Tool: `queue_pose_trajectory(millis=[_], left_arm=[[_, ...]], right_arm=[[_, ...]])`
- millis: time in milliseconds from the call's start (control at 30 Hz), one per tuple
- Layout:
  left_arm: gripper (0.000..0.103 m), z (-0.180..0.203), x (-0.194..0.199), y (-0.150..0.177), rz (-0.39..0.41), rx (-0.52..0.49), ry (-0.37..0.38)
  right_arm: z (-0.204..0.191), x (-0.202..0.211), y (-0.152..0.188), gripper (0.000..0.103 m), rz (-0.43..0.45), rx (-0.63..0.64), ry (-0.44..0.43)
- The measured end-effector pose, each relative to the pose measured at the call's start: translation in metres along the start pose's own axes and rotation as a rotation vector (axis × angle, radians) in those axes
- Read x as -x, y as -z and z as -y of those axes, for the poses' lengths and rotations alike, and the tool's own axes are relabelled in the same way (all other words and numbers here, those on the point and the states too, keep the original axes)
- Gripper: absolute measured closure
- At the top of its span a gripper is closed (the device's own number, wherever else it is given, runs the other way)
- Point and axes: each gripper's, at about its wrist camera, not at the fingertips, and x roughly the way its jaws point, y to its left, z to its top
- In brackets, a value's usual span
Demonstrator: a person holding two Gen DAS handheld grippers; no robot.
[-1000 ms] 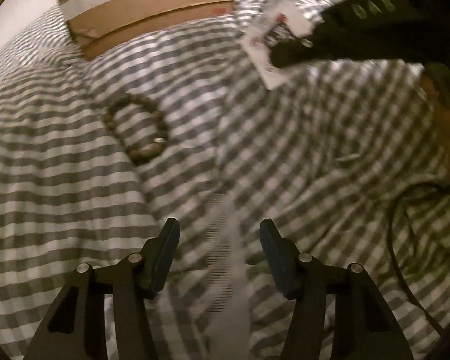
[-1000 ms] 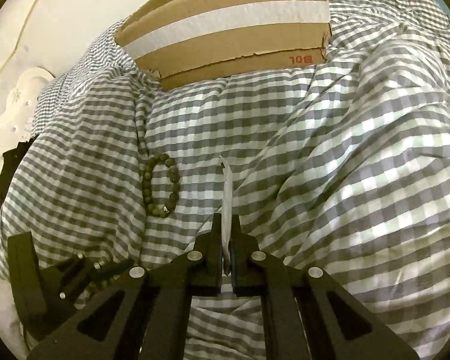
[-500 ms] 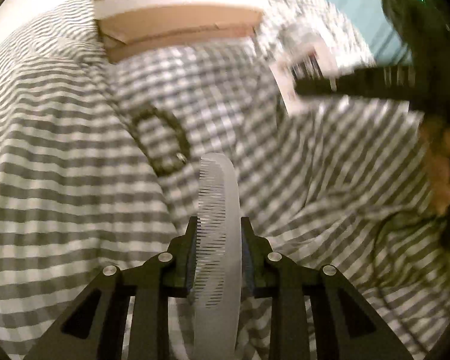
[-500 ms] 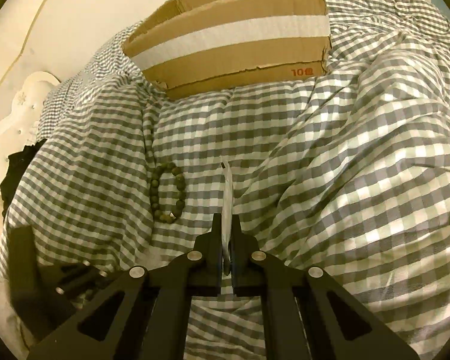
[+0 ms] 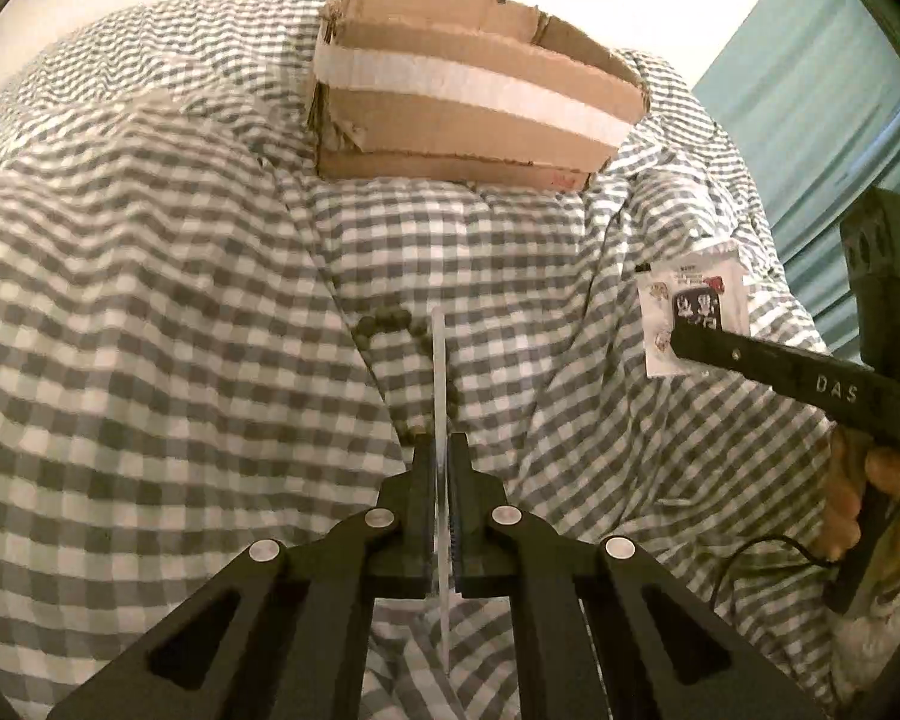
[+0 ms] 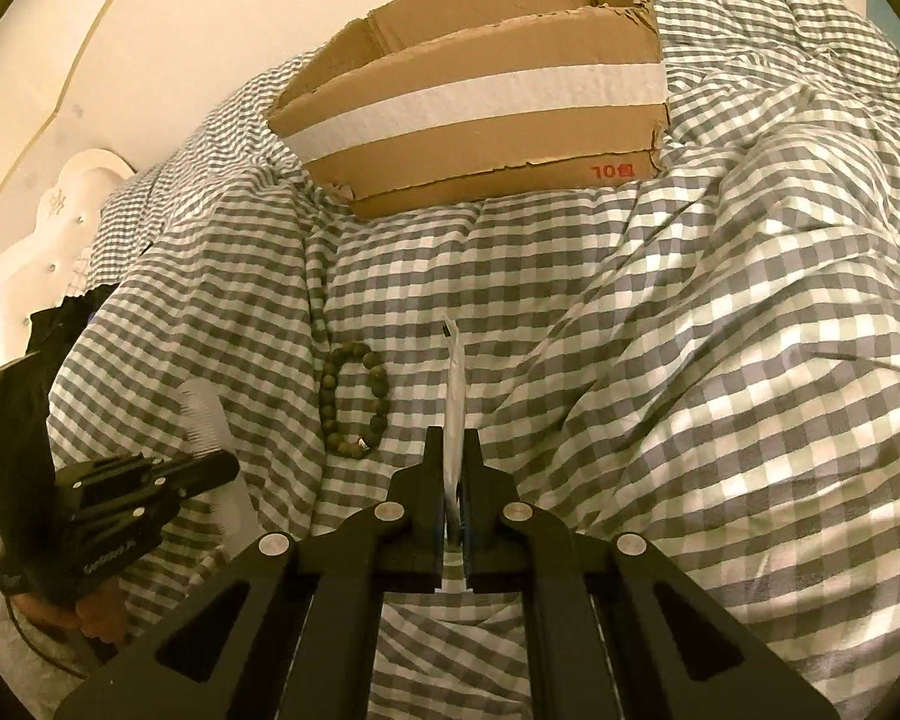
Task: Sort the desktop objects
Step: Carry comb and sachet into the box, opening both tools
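On the left side of the checked duvet [image 5: 150,300], the left gripper [image 5: 444,468] is clenched on a translucent comb [image 5: 440,384], which stands edge-on between the jaws and pokes out past the fingertips; in the right wrist view the same comb [image 6: 207,414] shows its teeth above that gripper's black body [image 6: 126,480]. By its looks the comb is thin plastic, light, fairly stiff and smooth, so it could swivel or slide if pinched only at one end; the hold near its middle, across the flat faces, seems a sound one. The left gripper is held low and roughly level, pointing toward the cardboard box [image 5: 462,96] at the far end of the bed.

Just ahead of the comb's tip, a beaded bracelet [image 6: 354,399] lies loose on the fabric, between the two grippers. It would be limp and easy to snag, best lifted by pinching across one side of the loop.

Further right, the right gripper [image 6: 453,462] is clamped on a small white packet [image 5: 693,306], seen edge-on from its own camera [image 6: 453,384] and face-on, with printed pictures, from the left one. The packet looks light, thin and bendy, likely to flop if shaken. This gripper also points at the open-topped box [image 6: 486,102], a hand [image 5: 852,492] gripping its handle from below. Both items are off the bedding, well short of the box.
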Motion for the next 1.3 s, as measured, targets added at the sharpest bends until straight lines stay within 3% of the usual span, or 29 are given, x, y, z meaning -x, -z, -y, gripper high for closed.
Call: queue_pose_trajectory(millis=[167,367,733,967,1133,1233,1300], left_arm=[[0.100,0.004,0.020,-0.023,0.082,-0.026,-0.008],[0.100,0.012,0.038,-0.077,0.166,-0.064,-0.024],[0.100,0.034,0.049,-0.197,0.299,-0.150,-0.010],[0.100,0.030,0.014,-0.269,0.311,-0.139,0.004],[0.100,0.022,-0.019,-0.287,0.297,-0.112,0.031],[0.100,0.018,-0.033,-0.287,0.295,-0.123,0.011],[0.097,0.015,-0.036,-0.287,0.300,-0.113,0.003]], right_arm=[[-0.004,0.016,-0.005,0.099,0.066,0.024,0.001],[-0.017,0.045,-0.033,0.099,0.147,0.091,-0.013],[-0.031,0.078,-0.131,0.099,0.304,0.231,0.032],[-0.028,0.036,-0.201,0.099,0.295,0.284,0.093],[-0.018,0.000,-0.240,0.098,0.277,0.268,0.105],[-0.011,-0.012,-0.242,0.083,0.300,0.270,0.147],[-0.008,-0.015,-0.240,0.068,0.298,0.280,0.188]])
